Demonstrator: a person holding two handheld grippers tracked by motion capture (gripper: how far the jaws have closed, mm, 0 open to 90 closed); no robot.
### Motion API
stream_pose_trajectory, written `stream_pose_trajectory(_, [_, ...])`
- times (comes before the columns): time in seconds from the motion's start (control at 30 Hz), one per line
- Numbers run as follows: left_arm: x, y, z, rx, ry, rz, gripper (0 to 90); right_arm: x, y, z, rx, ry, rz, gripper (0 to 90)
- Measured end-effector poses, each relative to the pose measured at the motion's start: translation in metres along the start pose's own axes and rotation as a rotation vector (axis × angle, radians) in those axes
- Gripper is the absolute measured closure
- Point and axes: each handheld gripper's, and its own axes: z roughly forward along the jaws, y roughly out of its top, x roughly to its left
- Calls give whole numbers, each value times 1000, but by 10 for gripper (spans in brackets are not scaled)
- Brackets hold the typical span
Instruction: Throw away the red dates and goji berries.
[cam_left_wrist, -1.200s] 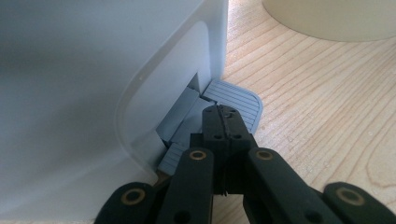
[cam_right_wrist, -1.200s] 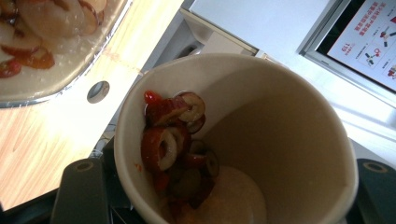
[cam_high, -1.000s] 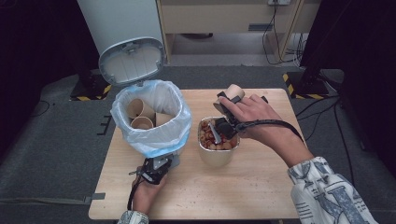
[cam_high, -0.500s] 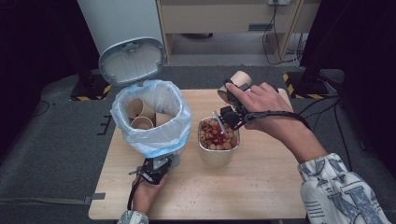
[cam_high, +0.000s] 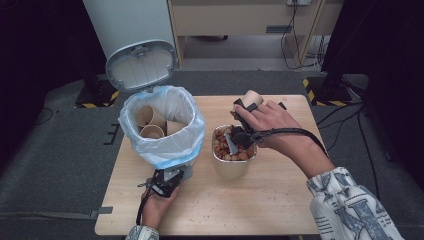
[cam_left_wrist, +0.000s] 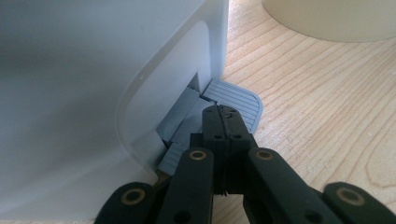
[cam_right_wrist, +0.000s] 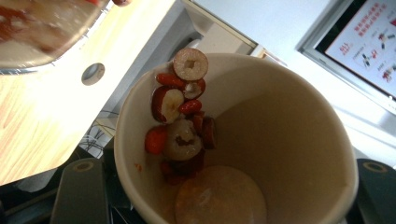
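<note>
Tan paper cup clamped between the jaws of the right gripper, tipped over the foil bowl near the middle of the worktop, with red and pale dried fruit slices clinging to its inner wall and sliding toward the rim. Toward the near left edge, left gripper with jaws closed, pressed onto the grey pedal of the white bin, lid up, blue-rimmed liner holding more tan cups. Behind the cup, poster with writing too small to read.

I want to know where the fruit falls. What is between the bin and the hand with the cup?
The metal bowl of fruit pieces sits between the bin and the right tool holding the paper cup, seen in the high view.
</note>
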Motion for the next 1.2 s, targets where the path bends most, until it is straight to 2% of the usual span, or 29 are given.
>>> stream_pose_trajectory(0.1, [0,0,0,2,2,3,896,-1,-2,-3,-14,-8,33,306])
stream_pose_trajectory(0.2, [0,0,0,1,0,0,896,-4,-4,-4,-18,-13,34,303])
stream_pose_trajectory(0.4, [0,0,0,-5,-1,-4,896,-4,-15,-3,-55,1,191,301])
stream_pose_trajectory(0.47, [0,0,0,-2,-1,-2,896,-4,-17,-4,-69,-4,223,301])
stream_pose_trajectory(0.57, [0,0,0,-2,-2,-3,896,-5,-17,-6,-71,-5,216,301])
stream_pose_trajectory(0.7, [0,0,0,-2,-1,-2,895,-7,-20,-8,-83,3,255,298])
stream_pose_trajectory(0.87, [0,0,0,-5,-2,-3,895,-7,-32,-5,-120,35,406,298])
stream_pose_trajectory(1.2, [0,0,0,-7,-3,-7,896,2,-49,9,-193,88,637,298])
